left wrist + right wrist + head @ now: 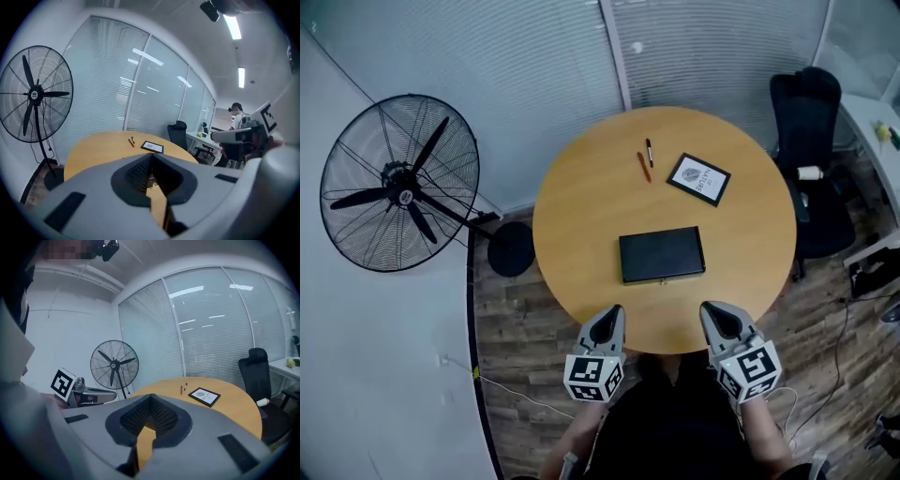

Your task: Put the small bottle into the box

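Observation:
A flat black box (661,254) lies closed in the middle of the round wooden table (581,216). I see no small bottle on the table in any view. My left gripper (612,314) hovers at the table's near edge, left of the box, with its jaws shut and nothing between them (151,157). Level with it on the right is my right gripper (712,311), also shut and empty (150,399). Both point toward the box from the front.
Beyond the box lie a red pen (644,168), a black pen (650,152) and a black-framed card (698,179). A large floor fan (401,183) stands left of the table. A black office chair (811,159) at the right carries a small white cylinder (809,172).

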Motion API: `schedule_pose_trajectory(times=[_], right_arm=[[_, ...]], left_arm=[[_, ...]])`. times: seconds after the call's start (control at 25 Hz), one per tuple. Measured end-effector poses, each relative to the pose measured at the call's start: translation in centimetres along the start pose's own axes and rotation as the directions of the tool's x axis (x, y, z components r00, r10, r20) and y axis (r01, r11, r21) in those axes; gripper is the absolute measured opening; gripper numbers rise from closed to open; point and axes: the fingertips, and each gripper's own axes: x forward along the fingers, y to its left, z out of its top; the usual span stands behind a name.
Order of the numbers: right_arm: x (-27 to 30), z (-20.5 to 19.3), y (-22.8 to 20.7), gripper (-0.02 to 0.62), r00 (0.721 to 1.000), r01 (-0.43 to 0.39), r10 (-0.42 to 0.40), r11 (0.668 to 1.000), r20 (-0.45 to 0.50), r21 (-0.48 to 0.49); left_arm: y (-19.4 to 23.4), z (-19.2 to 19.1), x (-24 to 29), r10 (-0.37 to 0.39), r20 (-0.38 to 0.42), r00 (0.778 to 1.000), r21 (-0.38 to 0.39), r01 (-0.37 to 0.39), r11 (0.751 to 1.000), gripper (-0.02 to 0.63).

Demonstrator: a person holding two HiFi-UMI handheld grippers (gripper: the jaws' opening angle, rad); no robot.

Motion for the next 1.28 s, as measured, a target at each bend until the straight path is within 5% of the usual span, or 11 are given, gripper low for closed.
schedule_pose_trajectory(times=[0.44,1.28], right_arm=[[-2.0,1.7,1.7,0.008,0.996,0.042,-0.041,0.999,0.075,-0.005],[-2.7,1.4,2.5,0.008,0.995,0.065,-0.063,0.998,0.08,-0.017]], left_arm=[[-1.4,4.5,-3.6,-0.059,0.089,0.994,0.04,0.055,0.998,-0.002],[-2.8,4.2,-3.7,-0.112,0.078,0.991,0.047,0.108,0.993,-0.002]])
